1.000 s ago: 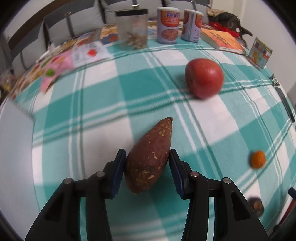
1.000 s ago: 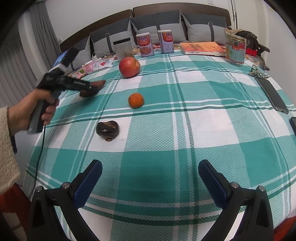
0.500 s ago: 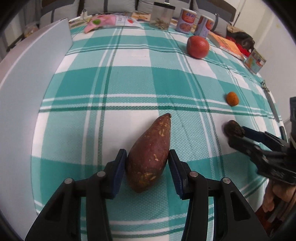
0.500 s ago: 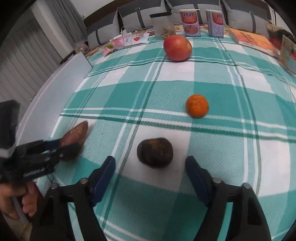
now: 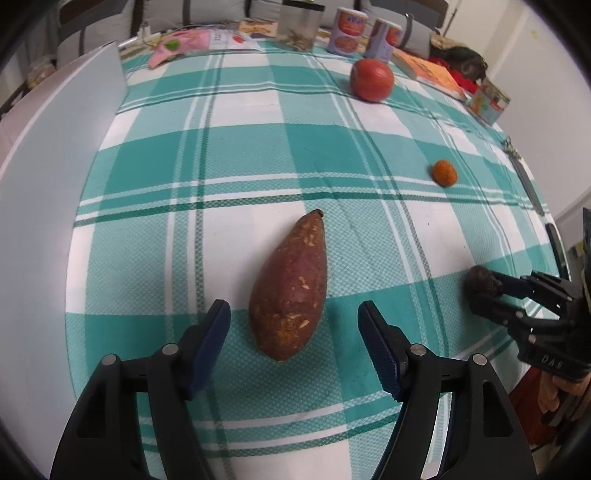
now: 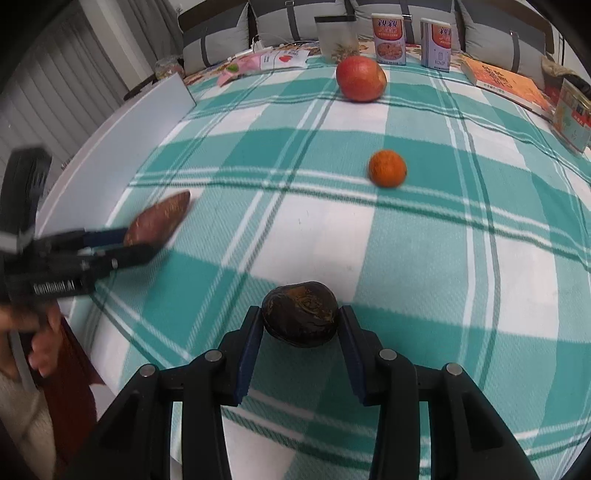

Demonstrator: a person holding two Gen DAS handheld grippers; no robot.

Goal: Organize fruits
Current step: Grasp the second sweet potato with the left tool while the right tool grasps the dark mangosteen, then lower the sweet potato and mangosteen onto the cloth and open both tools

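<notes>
The left tool (image 5: 294, 338) stood wide, its pads clear of the sweet potato (image 5: 290, 288) lying between them on the surface (image 5: 240, 155). The right tool (image 6: 300, 341) gripped the dark fruit (image 6: 300, 314) between both pads.

Teal checked tablecloth (image 5: 236, 155), two cans (image 6: 390, 38), orange book (image 6: 506, 83), lidded clear jar (image 5: 298, 24)

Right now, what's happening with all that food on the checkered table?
A person is sorting fruit with a gripper in each hand. The left gripper is open around the sweet potato, which lies on the tablecloth. The right gripper is shut on a dark, wrinkled fruit near the table's edge. A red apple and a small orange sit farther back, not touched.
</notes>
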